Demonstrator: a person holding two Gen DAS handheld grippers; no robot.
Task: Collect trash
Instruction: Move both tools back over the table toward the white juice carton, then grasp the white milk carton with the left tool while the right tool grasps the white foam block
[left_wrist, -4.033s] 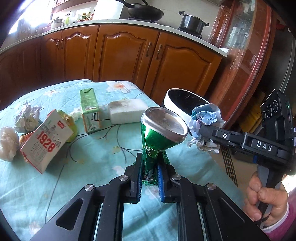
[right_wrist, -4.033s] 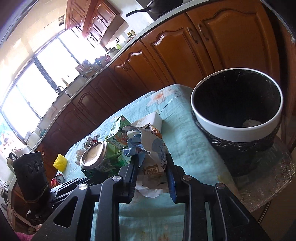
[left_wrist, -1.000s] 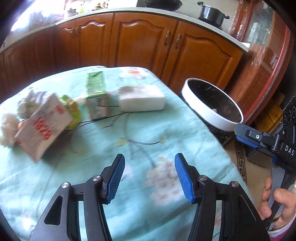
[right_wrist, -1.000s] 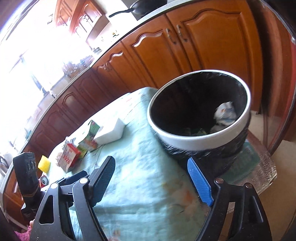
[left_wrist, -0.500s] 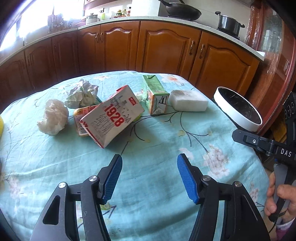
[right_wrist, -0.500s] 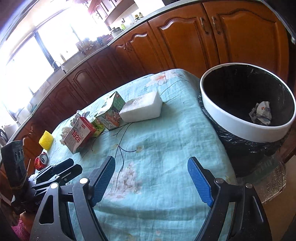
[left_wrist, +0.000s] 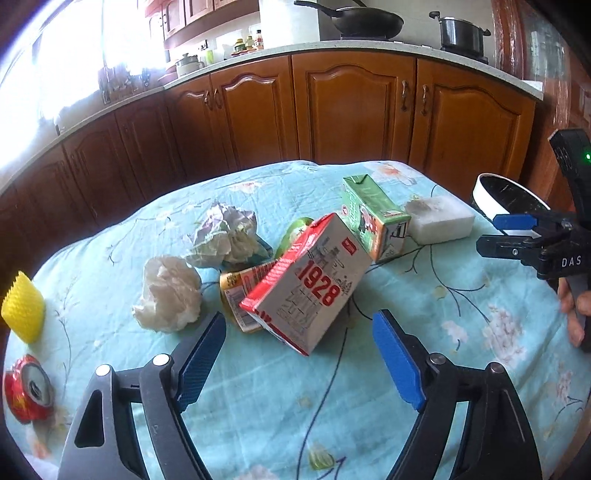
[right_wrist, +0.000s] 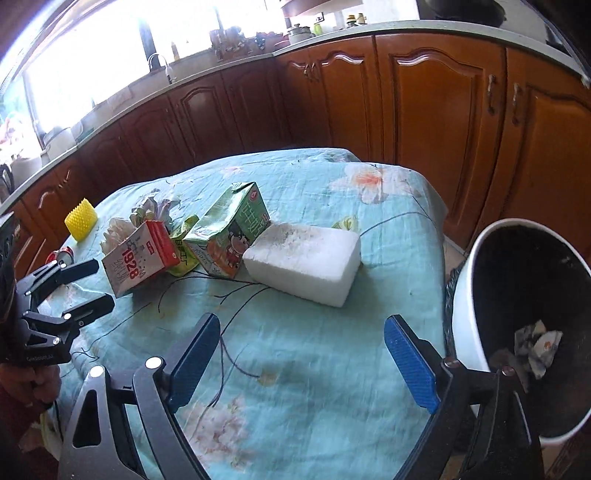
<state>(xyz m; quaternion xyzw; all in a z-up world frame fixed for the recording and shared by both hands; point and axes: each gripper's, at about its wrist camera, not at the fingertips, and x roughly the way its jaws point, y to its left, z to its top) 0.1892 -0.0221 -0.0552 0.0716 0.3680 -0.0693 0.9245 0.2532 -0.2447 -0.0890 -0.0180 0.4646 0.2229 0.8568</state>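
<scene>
Trash lies on a table with a light blue flowered cloth (left_wrist: 424, 306). A white and red "1928" carton (left_wrist: 310, 284) lies tilted just beyond my left gripper (left_wrist: 299, 343), whose jaws are opening with nothing between them. Behind it are a green carton (left_wrist: 373, 218), a white foam block (left_wrist: 439, 218), two crumpled paper wads (left_wrist: 168, 291) and a yellow wrapper (left_wrist: 240, 291). My right gripper (right_wrist: 299, 350) hovers over bare cloth in front of the foam block (right_wrist: 306, 262), jaws opening and empty. The white-rimmed bin (right_wrist: 469, 295) stands off the table's right edge, with crumpled paper (right_wrist: 535, 347) inside.
A crushed red can (left_wrist: 27, 395) and a yellow ridged object (left_wrist: 23, 306) sit at the table's left edge. Wooden kitchen cabinets (left_wrist: 351, 110) run behind the table. A hand (left_wrist: 574, 310) holds the right gripper's handle at the right.
The green can and the crumpled paper held four seconds ago are gone from both grippers. Over the last second both grippers swung left from the bin toward the trash pile, jaws widening.
</scene>
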